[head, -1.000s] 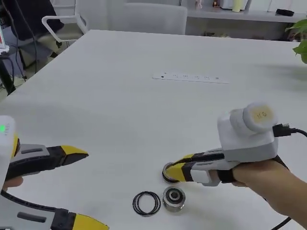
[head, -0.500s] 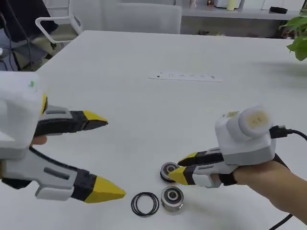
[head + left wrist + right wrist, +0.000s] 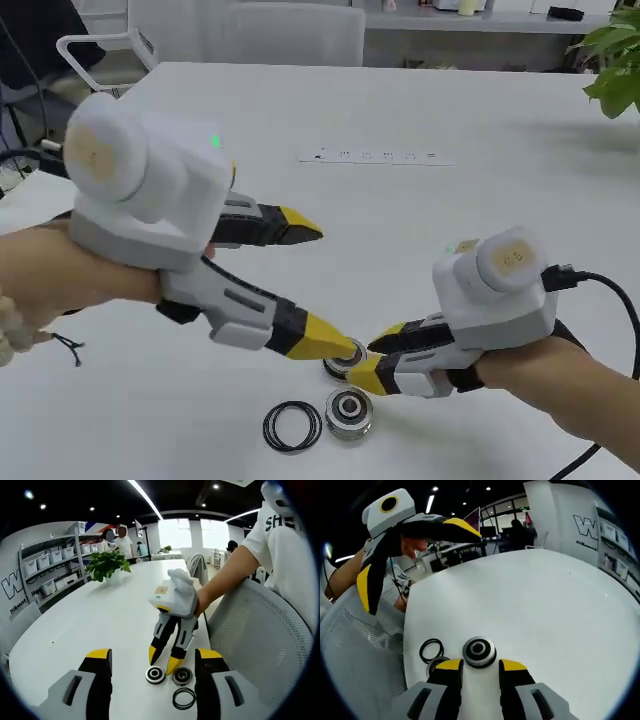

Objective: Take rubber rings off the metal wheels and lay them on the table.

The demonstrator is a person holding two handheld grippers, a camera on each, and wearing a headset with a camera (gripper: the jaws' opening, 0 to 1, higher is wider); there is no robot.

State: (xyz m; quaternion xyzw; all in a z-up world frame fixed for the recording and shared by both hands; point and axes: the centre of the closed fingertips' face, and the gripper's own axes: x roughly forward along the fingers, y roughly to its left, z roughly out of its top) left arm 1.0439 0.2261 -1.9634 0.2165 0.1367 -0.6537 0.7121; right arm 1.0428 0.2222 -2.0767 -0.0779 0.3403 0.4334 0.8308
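Holds the left tool [image 3: 338, 290] spread wide, pinching nothing, raised over the white desk [image 3: 480, 200]. Points it toward the right tool [image 3: 366, 357], nearly tip to tip, with the lower yellow tip just beside one metal wheel [image 3: 335, 368].

Holds the right tool low over the desk, parted a little, about as wide as that wheel. Shows, in the right gripper view, this wheel lying flat right at the mouth of the right tool, with its near edge between the two yellow tips; cannot tell whether touched or merely close.

Places the second wheel [image 3: 348, 412] just outside the right tool's left jaw in that view, partly hidden behind it and close beside the first wheel. Places the black rubber rings [image 3: 293, 425] flat on the desk, overlapping one another, farther out on that same side, near the second wheel but apart from it.

Shows, in the left gripper view, both wheels side by side ahead of the left tool, between its spread jaws, with the rings nearer its right jaw and the right tool's tips at the far side of the left-hand wheel.

Has a white power strip [image 3: 365, 156] on the desk well beyond both tools, and a green plant [image 3: 612, 75] far off past the right tool.
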